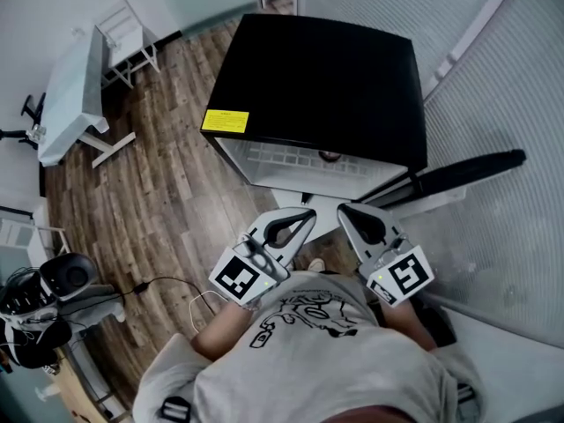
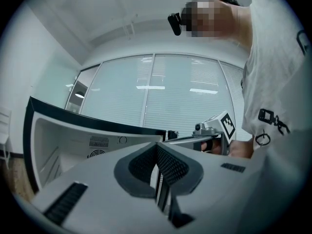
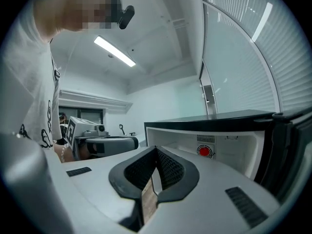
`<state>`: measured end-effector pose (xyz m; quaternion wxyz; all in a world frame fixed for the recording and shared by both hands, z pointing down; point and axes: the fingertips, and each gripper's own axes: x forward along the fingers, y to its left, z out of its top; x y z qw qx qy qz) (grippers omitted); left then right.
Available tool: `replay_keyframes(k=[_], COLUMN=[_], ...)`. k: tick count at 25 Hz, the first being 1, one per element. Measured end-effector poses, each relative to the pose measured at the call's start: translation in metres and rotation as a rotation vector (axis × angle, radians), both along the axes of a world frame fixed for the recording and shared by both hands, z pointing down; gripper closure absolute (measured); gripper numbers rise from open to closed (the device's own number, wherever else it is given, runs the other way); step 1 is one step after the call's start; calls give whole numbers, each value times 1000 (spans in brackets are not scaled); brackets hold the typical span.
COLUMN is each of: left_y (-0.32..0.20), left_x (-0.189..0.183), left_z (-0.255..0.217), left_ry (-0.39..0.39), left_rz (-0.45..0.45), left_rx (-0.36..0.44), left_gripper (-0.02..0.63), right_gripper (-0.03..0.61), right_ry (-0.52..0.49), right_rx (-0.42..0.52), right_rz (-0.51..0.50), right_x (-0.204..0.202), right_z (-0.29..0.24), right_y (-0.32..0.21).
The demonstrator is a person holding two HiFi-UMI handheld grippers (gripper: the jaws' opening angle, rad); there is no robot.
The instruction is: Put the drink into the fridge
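Two handheld grippers hang side by side at the mouth of a black mini fridge [image 1: 317, 77], level and pointing toward its white interior. The left gripper [image 1: 308, 214] has its jaws closed, the ribbed dark pads meeting at the tip with nothing between them. The right gripper [image 1: 345, 210] matches it: jaws pressed together and empty. Each stands just short of the cabinet's front edge without touching it, and the two tips are near each other but apart.

The fridge door [image 1: 467, 170] is swung wide to the person's right, lying close to a glass wall with blinds [image 2: 185, 101]. Inside, a white wire shelf [image 1: 282, 159] runs across the upper part of the compartment, and a small red disc [image 3: 205, 151] sits under a vent grille on the inner wall. A yellow label [image 1: 225, 121] marks the near left corner of the fridge's black top.

The drink cannot be made out in any of the three views, whether on the shelf or elsewhere.

The person wears a white printed T-shirt [image 1: 335, 359] and stands on a wood-plank floor [image 1: 167, 201]. Well off to the left are a white table [image 1: 70, 95] and a white chair [image 1: 128, 38].
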<state>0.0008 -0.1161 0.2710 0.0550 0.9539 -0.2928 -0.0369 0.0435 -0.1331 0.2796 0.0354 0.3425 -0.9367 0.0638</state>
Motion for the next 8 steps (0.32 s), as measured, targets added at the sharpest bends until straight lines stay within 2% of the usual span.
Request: replay_keyframes(k=[8], left_y=[-6], left_x=[-3], left_z=[-4], left_ry=[5], left_rz=[-9], left_rx=[9], left_gripper=[612], right_gripper=[541], right_ry=[0], right_rx=[20], right_rz=[-20], right_x=[-6], right_z=[-4], right_y=[-2])
